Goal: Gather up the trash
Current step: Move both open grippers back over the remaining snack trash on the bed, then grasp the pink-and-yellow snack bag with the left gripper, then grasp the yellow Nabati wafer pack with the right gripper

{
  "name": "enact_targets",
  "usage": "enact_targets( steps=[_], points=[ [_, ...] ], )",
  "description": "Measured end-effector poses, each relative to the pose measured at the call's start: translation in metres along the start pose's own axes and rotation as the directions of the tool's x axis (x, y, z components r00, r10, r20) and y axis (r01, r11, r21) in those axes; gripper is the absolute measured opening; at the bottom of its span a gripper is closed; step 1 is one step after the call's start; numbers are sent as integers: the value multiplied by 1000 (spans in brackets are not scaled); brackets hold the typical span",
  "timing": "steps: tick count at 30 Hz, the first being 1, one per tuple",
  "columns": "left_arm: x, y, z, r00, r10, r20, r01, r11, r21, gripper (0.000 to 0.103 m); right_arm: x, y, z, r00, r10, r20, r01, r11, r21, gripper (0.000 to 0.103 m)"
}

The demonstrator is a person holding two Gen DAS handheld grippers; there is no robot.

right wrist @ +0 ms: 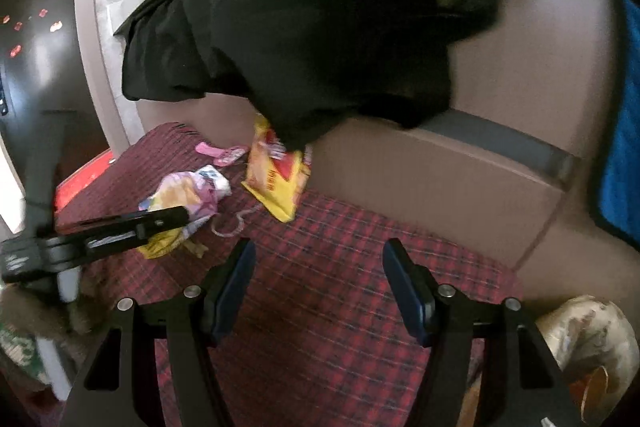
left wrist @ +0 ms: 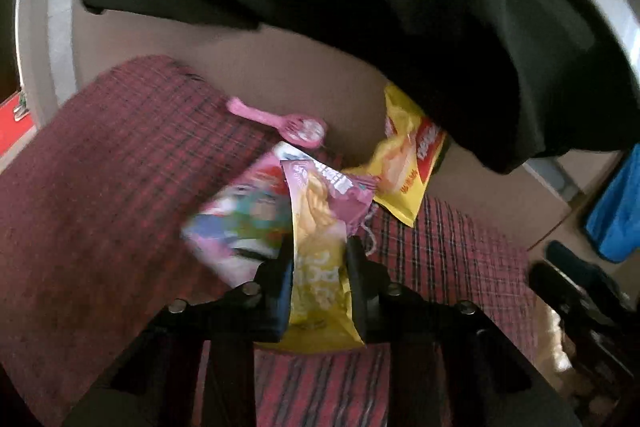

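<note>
My left gripper (left wrist: 318, 267) pinches the pink-and-yellow wrapper (left wrist: 316, 211) on the plaid cover (left wrist: 100, 187), while the yellow chip bag (right wrist: 276, 175), long axis running away, lies ahead and slightly left of my empty, wide-open right gripper (right wrist: 318, 281), the nearer free one.

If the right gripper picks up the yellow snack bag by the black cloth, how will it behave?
The yellow snack bag looks crumpled and thin, so it probably flops and weighs little. Its glossy film may slip between the pads. Its top lies under the black cloth, which might drag.

Red plaid cloth (left wrist: 100, 187), perhaps maroon.
</note>
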State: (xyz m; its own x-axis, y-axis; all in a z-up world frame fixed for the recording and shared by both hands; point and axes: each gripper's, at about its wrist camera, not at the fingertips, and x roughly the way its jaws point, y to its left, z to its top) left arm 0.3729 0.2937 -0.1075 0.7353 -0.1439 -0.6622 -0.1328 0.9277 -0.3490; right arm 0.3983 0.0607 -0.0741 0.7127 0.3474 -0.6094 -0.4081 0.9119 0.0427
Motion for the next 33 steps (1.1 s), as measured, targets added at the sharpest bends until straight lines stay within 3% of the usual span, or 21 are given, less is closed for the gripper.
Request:
enact_targets(
  steps=[5, 11, 16, 18, 22, 27, 33],
  points=[
    [-50, 43, 0, 998, 6, 62, -2, 998, -67, 25, 22, 39, 18, 999, 29, 23, -28, 999, -39, 63],
    [-91, 91, -5, 990, 55, 126, -41, 993, -112, 25, 69, 61, 36, 996, -65, 53, 62, 996, 56, 63],
    [-105, 128, -13, 991, 65, 116, -45, 986, -163, 25, 105, 70, 51, 978, -196, 67, 190, 978, 84, 63],
    [-107, 137, -14, 992, 67, 112, -46, 983, -176, 25, 119, 70, 57, 969, -243, 43, 238, 967, 88, 63],
    [-104, 141, -17, 992, 59, 109, -38, 981, -191, 25, 133, 62, 64, 968, -252, -7, 251, 961, 114, 62],
    [-101, 133, -19, 993, 46, 104, -25, 981, -191, 25, 133, 49, 66, 983, -181, -39, 185, 972, 146, 41],
    [-103, 120, -20, 994, 28, 107, -8, 984, -180, 25, 108, 41, 53, 996, -63, -65, 73, 984, 162, 35]
  ],
)
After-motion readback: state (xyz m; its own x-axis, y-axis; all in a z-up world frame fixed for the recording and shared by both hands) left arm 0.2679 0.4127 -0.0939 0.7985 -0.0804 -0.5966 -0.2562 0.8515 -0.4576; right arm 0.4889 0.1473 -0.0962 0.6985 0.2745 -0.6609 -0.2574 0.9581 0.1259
